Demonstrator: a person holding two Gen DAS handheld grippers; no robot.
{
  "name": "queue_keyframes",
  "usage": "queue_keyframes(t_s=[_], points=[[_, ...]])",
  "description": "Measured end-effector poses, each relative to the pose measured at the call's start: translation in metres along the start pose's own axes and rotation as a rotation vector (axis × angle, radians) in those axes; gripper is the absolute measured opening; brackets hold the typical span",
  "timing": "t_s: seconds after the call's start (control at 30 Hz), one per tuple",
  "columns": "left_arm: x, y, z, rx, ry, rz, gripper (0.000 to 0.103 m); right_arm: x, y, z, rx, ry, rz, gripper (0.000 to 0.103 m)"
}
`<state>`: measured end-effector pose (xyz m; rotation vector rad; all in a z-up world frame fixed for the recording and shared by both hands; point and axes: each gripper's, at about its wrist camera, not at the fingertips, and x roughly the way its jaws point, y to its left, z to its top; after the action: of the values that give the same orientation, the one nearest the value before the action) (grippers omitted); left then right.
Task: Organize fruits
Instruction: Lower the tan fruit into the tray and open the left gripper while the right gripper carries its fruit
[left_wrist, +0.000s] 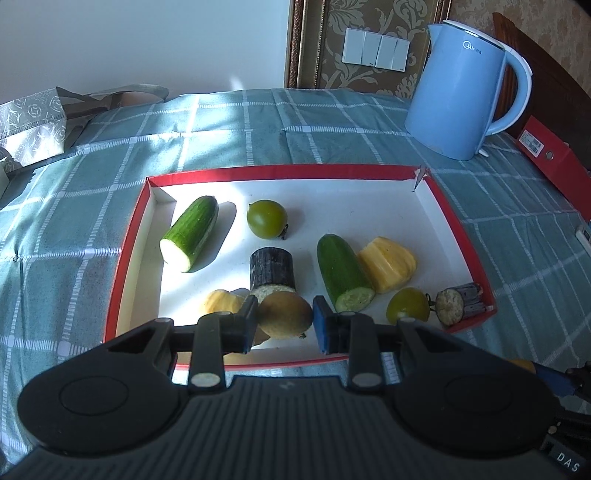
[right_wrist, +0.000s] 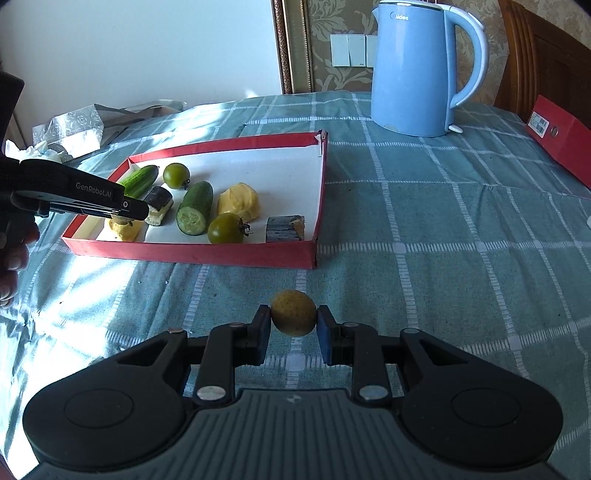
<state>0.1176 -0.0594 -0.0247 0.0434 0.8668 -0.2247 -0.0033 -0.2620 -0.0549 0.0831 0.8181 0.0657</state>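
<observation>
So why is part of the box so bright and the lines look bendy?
Left wrist view: sunlight hits the box floor, so the cucumber casts a dark shadow. Right wrist view: the fisheye lens bends the tablecloth lines, with sunny patches at left.

the tabletop (right_wrist: 424, 236) wears a woven checked cloth, matt. the tray (left_wrist: 125, 258) looks like red card, matt white inside. the kettle (right_wrist: 410, 74) is smooth, glossy blue plastic. cucumber pieces (left_wrist: 192, 232) have shiny ridged skin. black tongs (right_wrist: 293, 326) look like matt plastic.

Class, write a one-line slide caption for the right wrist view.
Right gripper holds a brownish round fruit over the checked cloth.
</observation>
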Motion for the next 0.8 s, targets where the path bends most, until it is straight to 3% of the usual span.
queue_keyframes(t_s=[0.8], points=[[0.031,0.003,0.0,-0.001,0.035,0.004,0.028,0.003,-0.01,-0.003,0.03,0.017,-0.03,0.026]])
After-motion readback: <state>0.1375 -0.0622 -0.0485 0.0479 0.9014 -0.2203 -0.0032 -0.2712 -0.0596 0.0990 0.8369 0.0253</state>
